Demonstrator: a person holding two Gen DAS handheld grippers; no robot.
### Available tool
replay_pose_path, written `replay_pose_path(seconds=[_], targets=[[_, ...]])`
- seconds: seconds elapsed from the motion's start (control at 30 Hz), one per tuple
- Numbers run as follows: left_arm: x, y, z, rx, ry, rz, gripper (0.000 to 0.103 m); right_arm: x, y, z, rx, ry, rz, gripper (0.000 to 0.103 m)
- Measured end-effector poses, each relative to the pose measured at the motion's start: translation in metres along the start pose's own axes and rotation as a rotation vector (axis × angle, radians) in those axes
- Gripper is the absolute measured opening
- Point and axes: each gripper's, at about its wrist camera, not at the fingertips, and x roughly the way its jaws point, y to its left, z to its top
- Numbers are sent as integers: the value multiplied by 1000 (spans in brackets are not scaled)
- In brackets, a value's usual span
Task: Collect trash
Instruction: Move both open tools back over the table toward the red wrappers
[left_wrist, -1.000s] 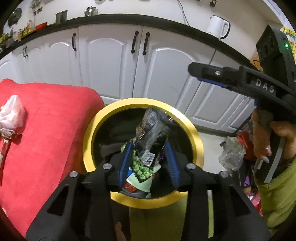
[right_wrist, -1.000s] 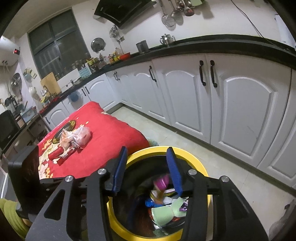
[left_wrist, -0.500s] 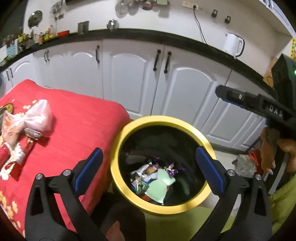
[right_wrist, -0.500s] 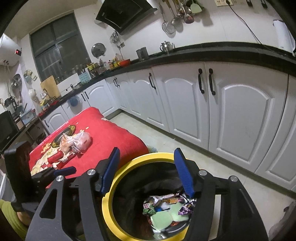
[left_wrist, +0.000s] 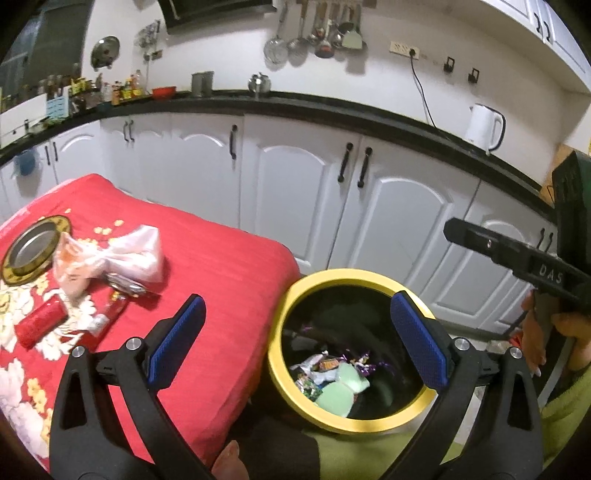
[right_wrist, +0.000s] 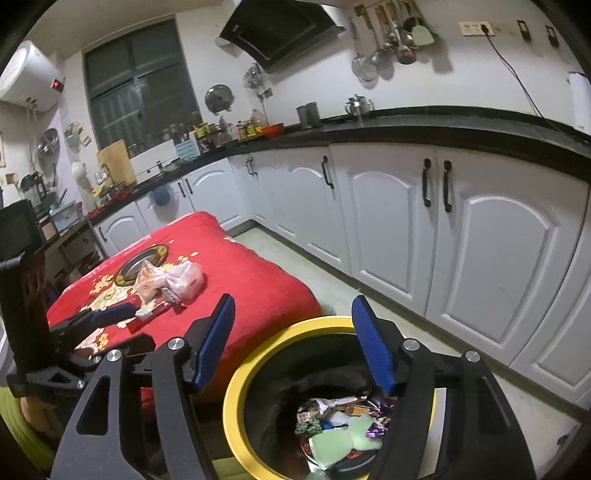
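Note:
A black trash bin with a yellow rim (left_wrist: 280, 321) stands on the floor beside a table under a red cloth (left_wrist: 221, 280). Crumpled wrappers (left_wrist: 332, 376) lie at its bottom, seen too in the right wrist view as wrappers (right_wrist: 340, 424). My left gripper (left_wrist: 295, 299) hovers above the rim's left side, open wide and empty. Over the same bin (right_wrist: 236, 402), the jaws of my right gripper (right_wrist: 293, 301) are opening, with nothing between them. A pinkish plastic bag (left_wrist: 110, 254), a red packet (left_wrist: 40, 325) and a small wrapper (left_wrist: 122, 286) lie on the cloth.
A gold-rimmed metal plate (left_wrist: 33, 247) sits at the table's far left. White cabinets (left_wrist: 295, 206) under a black counter run behind the bin, with a white kettle (left_wrist: 484, 127) on top. A person's hand (left_wrist: 535, 339) and green sleeve are at the right.
The left gripper let go of the wrapper, which now lies in the bin, and opened wide. It then rose and swung left, bringing the table into view. The right gripper widened and lifted slightly.

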Motion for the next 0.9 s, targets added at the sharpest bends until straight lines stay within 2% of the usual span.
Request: replay_pose_path(seconds=[0.53, 0.9], targets=[[-46, 60, 3, -99, -97, 95, 92, 17, 72, 5, -123, 38, 94, 63], [-69, 108, -5, -142, -96, 173, 92, 34, 122, 2, -213, 79, 167, 63]])
